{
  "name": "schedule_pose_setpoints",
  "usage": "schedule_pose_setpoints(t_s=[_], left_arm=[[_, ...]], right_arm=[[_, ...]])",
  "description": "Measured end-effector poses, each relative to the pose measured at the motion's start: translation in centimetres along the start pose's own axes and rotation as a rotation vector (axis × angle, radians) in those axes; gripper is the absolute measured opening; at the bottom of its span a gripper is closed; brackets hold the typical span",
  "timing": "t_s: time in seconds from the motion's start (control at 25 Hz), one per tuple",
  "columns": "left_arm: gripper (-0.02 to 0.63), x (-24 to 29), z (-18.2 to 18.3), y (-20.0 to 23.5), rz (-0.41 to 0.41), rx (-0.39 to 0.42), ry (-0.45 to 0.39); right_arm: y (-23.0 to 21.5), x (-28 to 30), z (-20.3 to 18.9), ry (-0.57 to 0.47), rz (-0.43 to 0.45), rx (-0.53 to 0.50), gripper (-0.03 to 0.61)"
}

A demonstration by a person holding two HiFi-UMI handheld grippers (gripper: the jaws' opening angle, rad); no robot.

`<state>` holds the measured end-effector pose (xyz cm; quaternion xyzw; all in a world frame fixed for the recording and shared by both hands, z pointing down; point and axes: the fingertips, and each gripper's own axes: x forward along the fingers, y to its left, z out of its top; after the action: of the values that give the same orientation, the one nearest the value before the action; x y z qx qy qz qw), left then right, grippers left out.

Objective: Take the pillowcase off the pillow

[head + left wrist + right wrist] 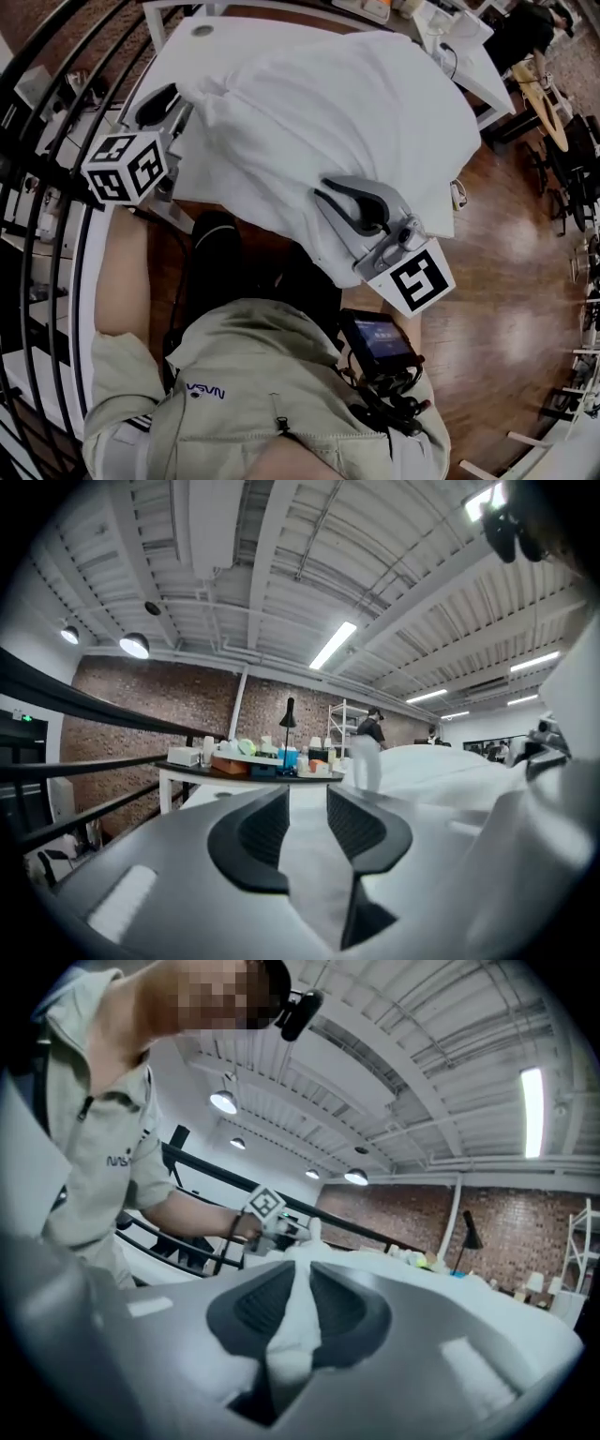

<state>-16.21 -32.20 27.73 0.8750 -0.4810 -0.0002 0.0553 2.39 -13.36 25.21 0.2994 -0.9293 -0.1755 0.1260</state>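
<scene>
White pillowcase [356, 122] lies draped over the table [169, 56]. Our right gripper [298, 1309] pinches a bunched fold; our left gripper [307, 822] stands slightly apart, cloth loose between. We should clamp left firmly before pulling both evenly.

jaws of the left gripper [307, 801] stand slightly apart, white pillowcase [314, 878] between them, cluttered table [199, 772] beyond.

A beige short-sleeved shirt [281, 375] with a dark logo [204, 392] was worn. Black-and-white cubes [127, 167] were fixed on the grey left gripper [180, 99] and right gripper [322, 190].
</scene>
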Motion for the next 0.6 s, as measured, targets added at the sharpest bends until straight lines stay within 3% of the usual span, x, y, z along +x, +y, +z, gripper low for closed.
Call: schedule_pose_setpoints(t_s=[0.12, 0.24, 0.32, 0.44, 0.6], left_arm=[[0.158, -4.9, 1.6, -2.0, -0.001, 0.081, -0.068], [0.190, -7.8, 1.2, -7.2, -0.090, 0.077, -0.101], [0.240, -8.8, -0.3, -11.8, -0.219, 0.013, -0.085], [0.378, -8.5, -3.4, -17.5, -0.360, -0.045, -0.033], [0.448, -6.7, -5.0, -18.7, -0.331, -0.021, -0.009]], right_arm=[[-1.1, 3.0, 0.1, 0.056, -0.067, -0.011, 0.051], [-2.7, 6.3, -0.1, 0.089, -0.162, 0.052, 0.044], [-3.8, 8.8, 0.3, 0.026, -0.232, 0.127, 0.044], [-5.0, 10.6, 1.4, -0.099, -0.286, 0.193, 0.044], [-5.2, 7.5, 2.9, -0.210, -0.256, 0.277, 0.112]])
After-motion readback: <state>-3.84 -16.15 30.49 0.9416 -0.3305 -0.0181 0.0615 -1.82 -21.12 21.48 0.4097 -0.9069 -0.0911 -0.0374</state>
